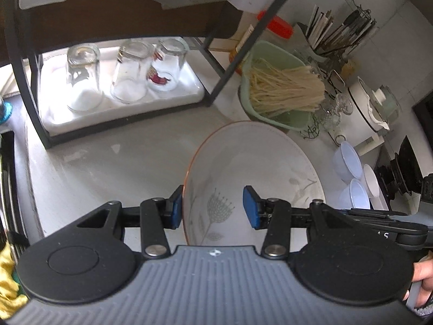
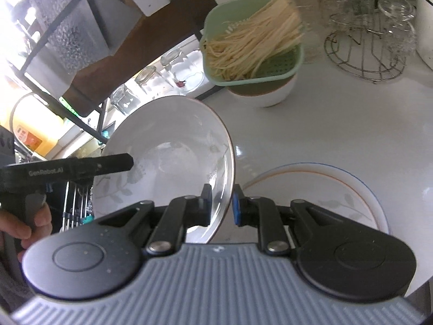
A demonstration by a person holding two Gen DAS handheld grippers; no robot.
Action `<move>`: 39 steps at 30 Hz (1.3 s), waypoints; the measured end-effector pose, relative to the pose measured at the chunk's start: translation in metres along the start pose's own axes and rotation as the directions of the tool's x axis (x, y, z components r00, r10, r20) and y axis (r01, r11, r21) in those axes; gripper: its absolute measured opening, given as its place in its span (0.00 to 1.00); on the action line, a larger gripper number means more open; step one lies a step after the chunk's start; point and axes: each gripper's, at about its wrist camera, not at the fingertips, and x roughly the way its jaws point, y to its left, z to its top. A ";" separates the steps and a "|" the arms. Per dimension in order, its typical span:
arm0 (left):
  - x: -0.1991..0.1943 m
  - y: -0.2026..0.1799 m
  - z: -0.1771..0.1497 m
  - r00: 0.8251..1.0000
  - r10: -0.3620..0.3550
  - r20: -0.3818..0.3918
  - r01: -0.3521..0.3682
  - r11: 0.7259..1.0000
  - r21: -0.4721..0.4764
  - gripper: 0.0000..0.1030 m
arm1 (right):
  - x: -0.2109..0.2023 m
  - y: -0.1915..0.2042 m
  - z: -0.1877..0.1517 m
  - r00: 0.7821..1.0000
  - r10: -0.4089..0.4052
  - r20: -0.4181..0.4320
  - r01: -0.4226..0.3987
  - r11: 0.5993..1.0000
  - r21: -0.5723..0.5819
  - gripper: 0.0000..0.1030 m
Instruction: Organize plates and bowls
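We are holding a plate [image 2: 167, 151] tilted on edge above the counter [image 2: 324, 124], between both tongs. Our right gripper [image 2: 219, 205] is clamping the plate's rim, one pad on each face. Our left gripper [image 1: 213, 208] is standing wide open around the opposite rim [image 1: 257, 162], left pad just beside the edge, right pad apart. A second plate [image 2: 338, 187] is lying flat beside the right gripper.
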 end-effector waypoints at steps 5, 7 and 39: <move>0.008 -0.019 -0.013 1.000 0.005 -0.017 -0.005 1.000 -0.007 0.49 | -0.008 -0.014 -0.012 0.999 -0.025 -0.035 0.025 1.000 -0.017 0.18; 0.013 -0.028 -0.018 1.000 0.001 -0.020 -0.001 1.000 -0.009 0.49 | -0.010 -0.021 -0.017 0.997 -0.043 -0.057 0.042 0.999 -0.023 0.18; 0.081 -0.118 -0.053 0.955 0.252 -0.158 -0.229 0.962 0.150 0.49 | -0.013 -0.103 -0.034 0.976 -0.017 -0.218 0.032 0.998 0.063 0.18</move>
